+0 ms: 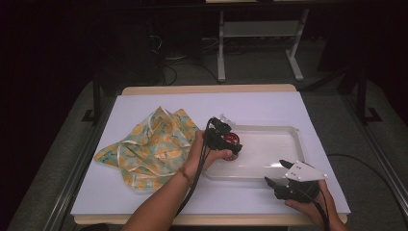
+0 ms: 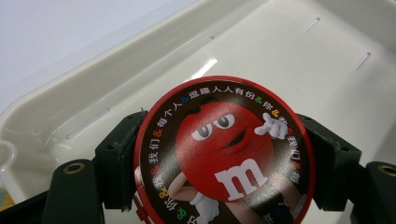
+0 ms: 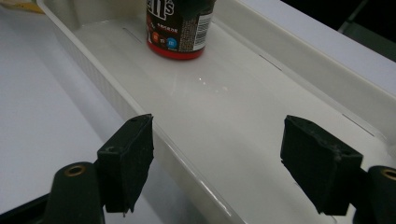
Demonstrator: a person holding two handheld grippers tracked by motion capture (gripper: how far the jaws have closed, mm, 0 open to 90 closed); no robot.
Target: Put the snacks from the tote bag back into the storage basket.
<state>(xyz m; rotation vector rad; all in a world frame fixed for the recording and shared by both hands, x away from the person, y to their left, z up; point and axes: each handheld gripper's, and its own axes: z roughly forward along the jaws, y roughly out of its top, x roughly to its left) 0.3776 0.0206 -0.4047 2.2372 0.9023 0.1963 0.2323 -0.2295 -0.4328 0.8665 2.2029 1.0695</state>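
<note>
The left gripper (image 1: 230,143) is reaching over the near-left end of a white plastic tray (image 1: 269,166), and its jaws are clamped on a round candy can (image 1: 233,140) with a red lid. In the left gripper view the can (image 2: 224,154) is sitting squarely between the two black jaws, one pad pressing each side of it, and its lid is facing the camera: a red cartoon candy figure with a white "m", ringed by small printed characters. Beyond the jaws the tray's (image 2: 70,107) pale wall and slotted floor are spreading out ahead.

The right gripper (image 1: 279,174) is hovering at the tray's near-right corner, with the grey three-cornered plate on its top. Its jaws are standing wide apart and holding nothing. In the right gripper view the tray's (image 3: 243,116) near rim is running diagonally between the jaws; the left jaw is sitting outside that rim, over the white counter (image 3: 42,107), while the right jaw is over the tray's floor. Far ahead of these jaws, at the tray's other end, the can (image 3: 180,28) is standing upright on the tray floor, showing a dark label with a barcode and a red base.

To the left of the left gripper, a crumpled yellow-and-green patterned cloth (image 1: 149,147) is lying on the counter (image 1: 144,197), just beside the tray.
</note>
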